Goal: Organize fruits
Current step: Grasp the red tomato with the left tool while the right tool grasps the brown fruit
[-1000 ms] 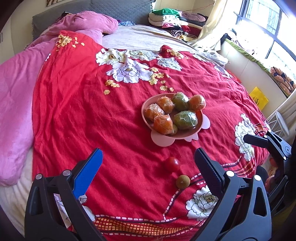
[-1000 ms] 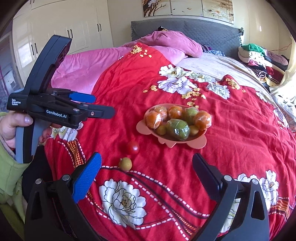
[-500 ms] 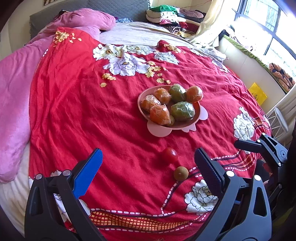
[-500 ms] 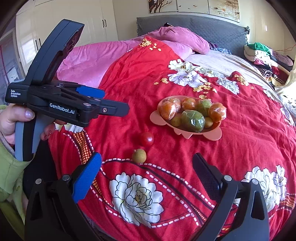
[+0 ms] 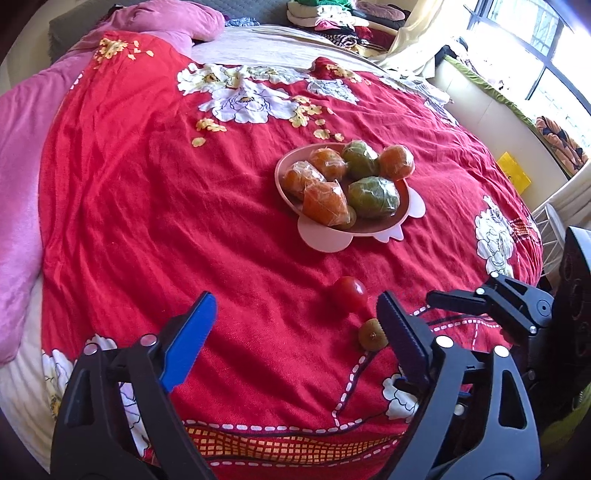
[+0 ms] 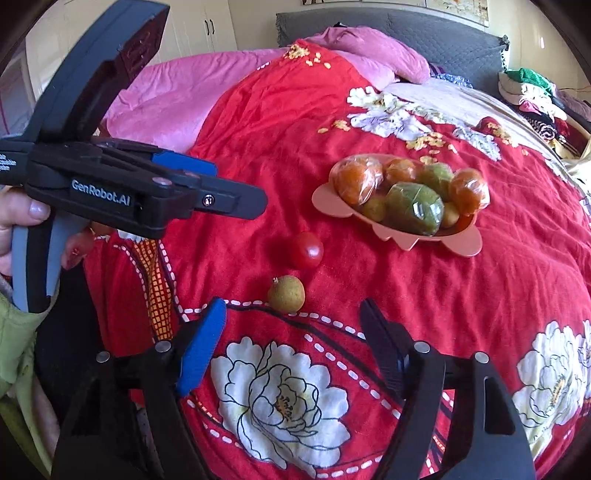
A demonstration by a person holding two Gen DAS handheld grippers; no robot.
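A pink plate (image 5: 321, 242) (image 6: 458, 245) on the red bedspread holds several plastic-wrapped orange and green fruits. A red cherry tomato (image 5: 349, 293) (image 6: 306, 250) and a small brown longan (image 5: 371, 335) (image 6: 286, 293) lie loose on the spread in front of the plate. My left gripper (image 5: 295, 314) is open and empty, above the spread just left of both loose fruits; it also shows from the side in the right wrist view (image 6: 236, 197). My right gripper (image 6: 293, 317) is open and empty, just short of the longan; it also shows in the left wrist view (image 5: 461, 297).
The red flowered bedspread (image 5: 166, 203) covers the bed, with a pink blanket (image 5: 18, 166) on the left and pillows at the head. Folded clothes (image 5: 332, 14) are piled at the far end. A window and a yellow item (image 5: 513, 171) are at the right.
Both grippers have moved forward and down toward the loose tomato and longan, which look larger now. Both stay open. The fruits have not moved.
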